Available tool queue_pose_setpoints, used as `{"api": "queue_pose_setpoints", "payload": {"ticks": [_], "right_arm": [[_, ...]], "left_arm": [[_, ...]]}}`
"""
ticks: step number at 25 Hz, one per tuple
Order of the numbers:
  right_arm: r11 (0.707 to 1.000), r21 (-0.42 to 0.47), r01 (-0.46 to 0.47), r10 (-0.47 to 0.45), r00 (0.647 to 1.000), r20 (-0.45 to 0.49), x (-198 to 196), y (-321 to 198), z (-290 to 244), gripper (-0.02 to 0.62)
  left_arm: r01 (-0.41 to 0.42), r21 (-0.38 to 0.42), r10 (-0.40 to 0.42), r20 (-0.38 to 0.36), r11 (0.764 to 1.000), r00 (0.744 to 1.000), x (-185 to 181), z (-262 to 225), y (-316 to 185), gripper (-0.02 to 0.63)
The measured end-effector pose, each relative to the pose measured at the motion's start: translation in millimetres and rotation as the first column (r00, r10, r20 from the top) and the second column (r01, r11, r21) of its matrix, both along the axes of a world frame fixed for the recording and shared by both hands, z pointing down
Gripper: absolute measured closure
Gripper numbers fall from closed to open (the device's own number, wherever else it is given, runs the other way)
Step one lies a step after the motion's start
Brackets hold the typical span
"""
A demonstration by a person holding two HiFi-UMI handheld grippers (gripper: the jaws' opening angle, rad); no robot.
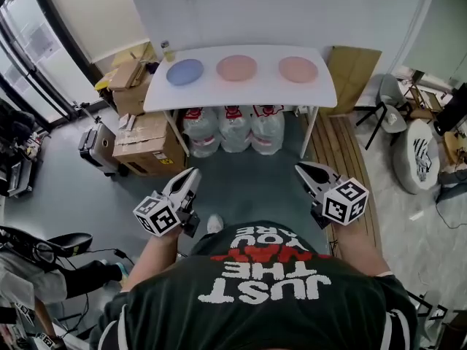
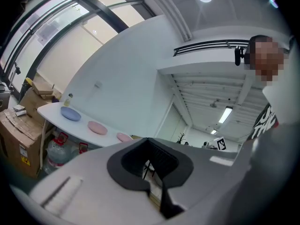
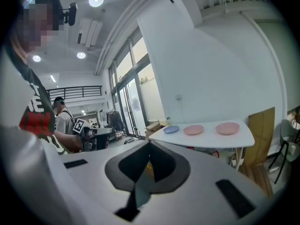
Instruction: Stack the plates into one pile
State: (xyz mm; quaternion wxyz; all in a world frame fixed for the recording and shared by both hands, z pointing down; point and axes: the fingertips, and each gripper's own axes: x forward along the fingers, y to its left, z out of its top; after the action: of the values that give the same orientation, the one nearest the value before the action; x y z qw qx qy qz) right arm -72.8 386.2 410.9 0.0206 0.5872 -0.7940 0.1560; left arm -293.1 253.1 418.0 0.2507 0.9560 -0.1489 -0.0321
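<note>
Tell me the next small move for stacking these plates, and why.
Probably step closer to the white table: the blue plate, middle pink plate and right pink plate lie apart in a row there, well beyond the left gripper and right gripper, both shut and empty.

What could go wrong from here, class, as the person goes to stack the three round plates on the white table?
1. Both the left gripper and right gripper are shut; unopened, they may shove a plate rather than grip it.
2. The small clear bottle beside the round blue plate could get knocked.
</note>
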Motion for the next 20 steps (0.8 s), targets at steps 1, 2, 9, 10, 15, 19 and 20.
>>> {"api": "queue_pose_setpoints", "payload": {"ticks": [1, 2, 9, 10, 15, 19, 20], "right_arm": [[1.000, -0.009, -0.001, 0.001, 1.000, -0.003, 2, -17, 5, 0.591], [1.000, -0.020, -0.003, 0.003, 1.000, -0.007, 3, -36, 11, 0.591], [1.000, -0.018, -0.015, 0.014, 0.999, -0.037, 2, -245, 40, 0.591], [1.000, -0.007, -0.029, 0.029, 0.999, -0.043, 5, -283, 37, 0.591], [0.996, -0.027, -0.082, 0.083, 0.996, 0.035, 16, -433, 19, 0.591], [0.990, -0.031, -0.136, 0.137, 0.989, 0.046, 48, -509, 8, 0.591], [0.989, -0.040, -0.144, 0.146, 0.988, 0.052, 56, -521, 10, 0.591]], "left_arm": [[-0.001, -0.008, 0.001, -0.003, 1.000, 1.000, 3, 5, -17, 0.606], [-0.004, -0.019, 0.004, -0.009, 1.000, 1.000, 6, 13, -37, 0.606], [-0.100, -0.056, 0.098, -0.026, 0.993, 0.995, 26, 76, -248, 0.606], [-0.124, -0.062, 0.122, -0.039, 0.990, 0.992, 32, 79, -286, 0.606], [-0.210, -0.068, 0.211, 0.005, 0.975, 0.978, 59, 68, -435, 0.606], [-0.233, -0.086, 0.237, 0.039, 0.969, 0.971, 89, 74, -515, 0.606], [-0.238, -0.094, 0.243, 0.052, 0.967, 0.969, 98, 79, -528, 0.606]]}}
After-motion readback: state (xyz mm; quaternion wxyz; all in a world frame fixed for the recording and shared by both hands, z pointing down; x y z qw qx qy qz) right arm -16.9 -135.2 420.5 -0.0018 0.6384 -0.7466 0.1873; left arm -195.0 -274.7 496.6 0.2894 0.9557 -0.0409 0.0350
